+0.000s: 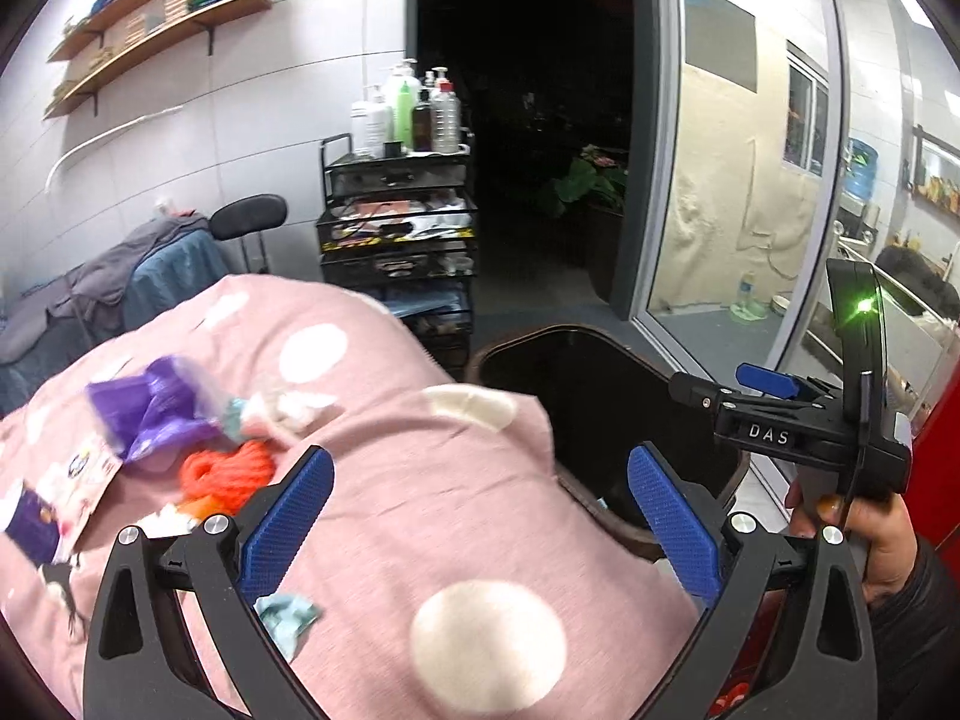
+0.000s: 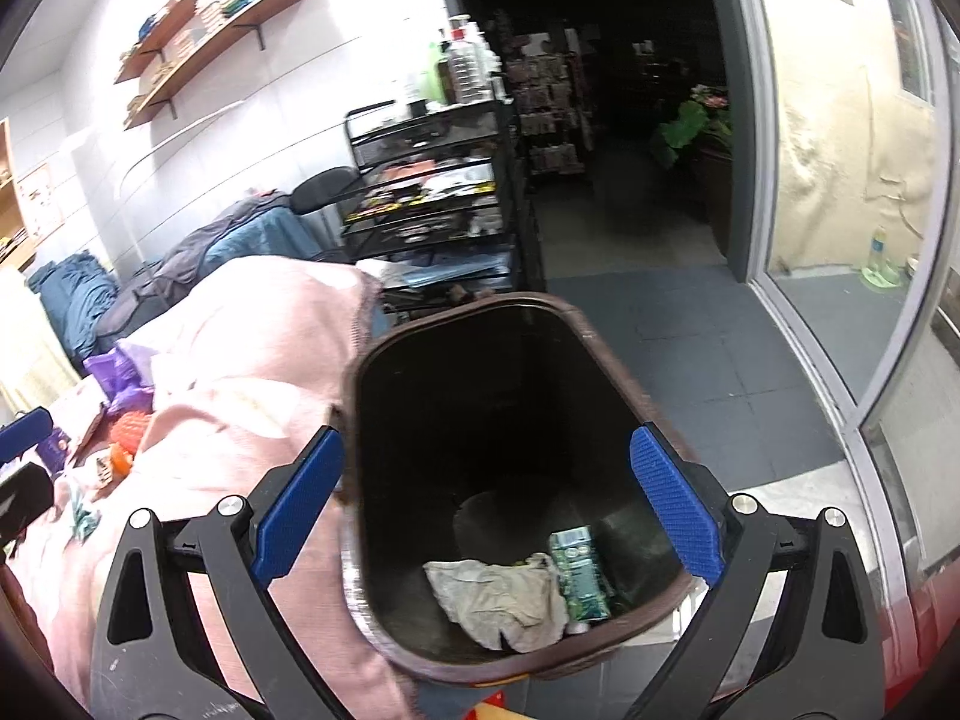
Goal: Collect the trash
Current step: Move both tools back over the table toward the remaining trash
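Observation:
A dark brown trash bin [image 2: 360, 420] stands beside a bed with a pink polka-dot blanket [image 1: 420, 480]. Inside the bin lie a crumpled pale tissue [image 2: 504, 597] and a green packet [image 2: 579, 570]. My right gripper [image 2: 486, 504] is open and empty, right above the bin's mouth. My left gripper [image 1: 480, 516] is open and empty above the blanket. On the blanket lie purple wrappers [image 1: 150, 414], an orange net [image 1: 231, 474], white crumpled paper [image 1: 288, 408] and a teal scrap [image 1: 288, 615]. The bin also shows in the left wrist view [image 1: 576, 384], with the right gripper [image 1: 780, 402] above it.
A black wire cart [image 1: 396, 228] with bottles stands behind the bed by a dark doorway. A glass sliding door [image 1: 750, 180] is on the right. Wooden shelves [image 1: 150, 30] hang on the wall. A chair with draped clothes [image 1: 150, 264] stands at the left.

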Tool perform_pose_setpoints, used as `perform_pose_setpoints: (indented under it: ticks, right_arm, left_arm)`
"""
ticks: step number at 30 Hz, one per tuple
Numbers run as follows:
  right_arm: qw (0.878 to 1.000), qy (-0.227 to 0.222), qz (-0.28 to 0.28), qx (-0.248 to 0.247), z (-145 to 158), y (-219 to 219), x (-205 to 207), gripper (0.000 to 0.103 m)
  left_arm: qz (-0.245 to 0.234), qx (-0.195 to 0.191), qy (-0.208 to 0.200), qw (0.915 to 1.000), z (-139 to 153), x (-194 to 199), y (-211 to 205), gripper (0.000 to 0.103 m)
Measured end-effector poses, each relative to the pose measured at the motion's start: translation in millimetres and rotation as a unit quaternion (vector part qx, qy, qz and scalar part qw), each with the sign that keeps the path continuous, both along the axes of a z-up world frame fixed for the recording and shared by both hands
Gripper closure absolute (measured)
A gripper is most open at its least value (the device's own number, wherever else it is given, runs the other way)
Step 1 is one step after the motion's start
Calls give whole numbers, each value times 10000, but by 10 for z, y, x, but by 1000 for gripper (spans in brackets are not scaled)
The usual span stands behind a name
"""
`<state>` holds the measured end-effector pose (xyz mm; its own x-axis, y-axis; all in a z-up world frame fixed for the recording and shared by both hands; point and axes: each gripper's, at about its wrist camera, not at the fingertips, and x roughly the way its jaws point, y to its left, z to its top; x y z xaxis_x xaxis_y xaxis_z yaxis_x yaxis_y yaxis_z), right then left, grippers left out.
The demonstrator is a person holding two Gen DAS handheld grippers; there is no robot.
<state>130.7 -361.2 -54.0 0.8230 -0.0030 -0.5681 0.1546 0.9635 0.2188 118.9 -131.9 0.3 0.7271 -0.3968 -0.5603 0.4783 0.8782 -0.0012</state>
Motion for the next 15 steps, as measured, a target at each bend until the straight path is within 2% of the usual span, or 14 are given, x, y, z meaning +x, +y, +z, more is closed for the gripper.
perform_pose_setpoints:
  ticks: [9,15]
  right_arm:
    - [9976,-4,689,-15,49,520,101,8]
    - [9938,51,1106,-47,69,889,182,7]
  left_arm:
    - [736,-298,95,9968,-79,-97,670,6]
    - [1427,-538,270,9879,-146,-148,1292,6]
